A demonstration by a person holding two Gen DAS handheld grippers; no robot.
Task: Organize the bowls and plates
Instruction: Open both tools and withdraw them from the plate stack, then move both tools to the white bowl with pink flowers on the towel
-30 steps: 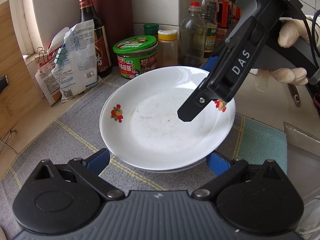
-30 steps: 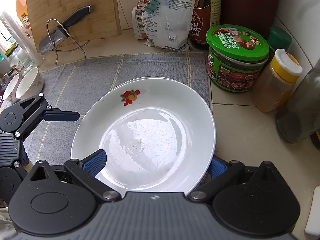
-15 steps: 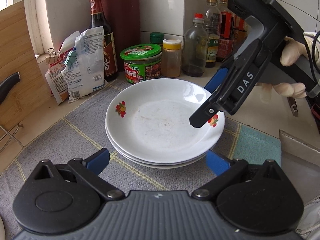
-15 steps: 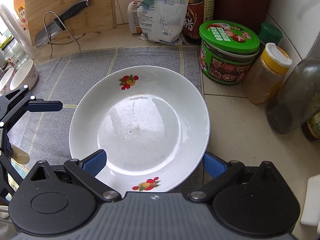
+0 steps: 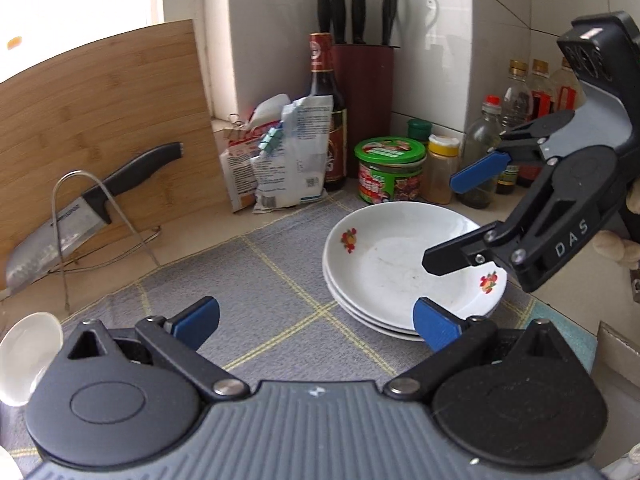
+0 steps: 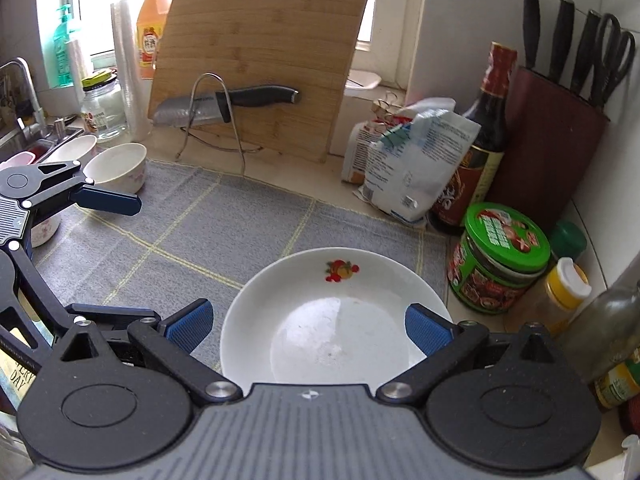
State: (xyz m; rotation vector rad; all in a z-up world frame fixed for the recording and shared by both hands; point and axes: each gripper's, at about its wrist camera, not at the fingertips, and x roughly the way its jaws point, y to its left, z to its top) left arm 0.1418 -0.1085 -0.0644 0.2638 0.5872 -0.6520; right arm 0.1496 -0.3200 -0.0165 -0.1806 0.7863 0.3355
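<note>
Lying flat, rims up: stacked plates beneath both grippers' wide, empty jaws.

A stack of shallow white ceramic plates is seen resting on the grey woven mat, near its far right corner. Three rims can be counted at the stack's near edge, nested evenly and lying flat. The top plate is marked with two small red-and-orange fruit motifs on opposite sides of its rim (faint smears are visible in its well). Round white ceramic bowls are set upright at the mat's far left edge, well apart from the plates.
</note>
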